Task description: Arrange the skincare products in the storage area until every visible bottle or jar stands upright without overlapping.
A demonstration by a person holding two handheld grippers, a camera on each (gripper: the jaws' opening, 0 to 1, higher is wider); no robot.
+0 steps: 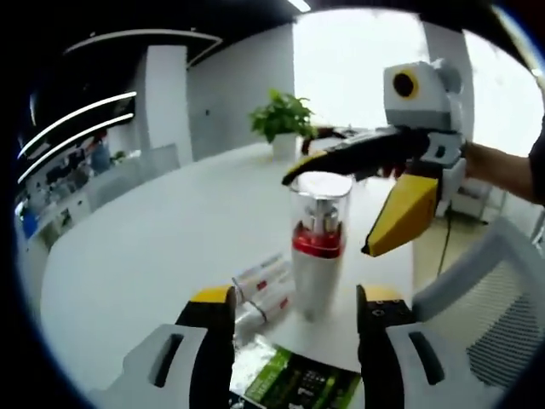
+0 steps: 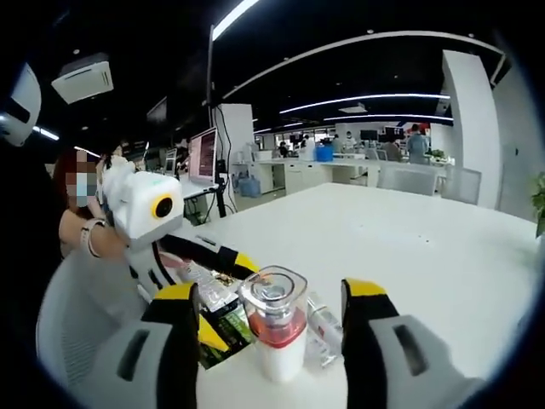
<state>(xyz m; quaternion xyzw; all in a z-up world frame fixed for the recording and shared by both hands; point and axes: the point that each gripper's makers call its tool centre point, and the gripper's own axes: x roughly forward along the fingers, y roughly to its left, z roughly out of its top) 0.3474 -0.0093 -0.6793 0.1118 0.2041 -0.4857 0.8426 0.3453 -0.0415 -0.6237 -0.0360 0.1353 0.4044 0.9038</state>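
A white bottle (image 1: 317,256) with a red band and a clear cap stands upright on the white table (image 1: 145,247). My left gripper (image 1: 295,300) is open, its jaws wide on either side of the bottle, just short of it. The right gripper (image 1: 332,215) reaches in from the right, open, one yellow-tipped jaw over the cap and the other beside the bottle. In the right gripper view the same bottle (image 2: 274,336) stands between the open jaws of my right gripper (image 2: 272,294), and the left gripper (image 2: 228,298) comes in from the left. White tubes (image 1: 262,288) lie flat beside the bottle.
A green and black box (image 1: 294,385) lies at the near table edge by the tubes. A potted plant (image 1: 283,119) stands at the far side. A mesh chair (image 1: 502,324) is at the right. A person's hand (image 2: 85,237) holds the left gripper.
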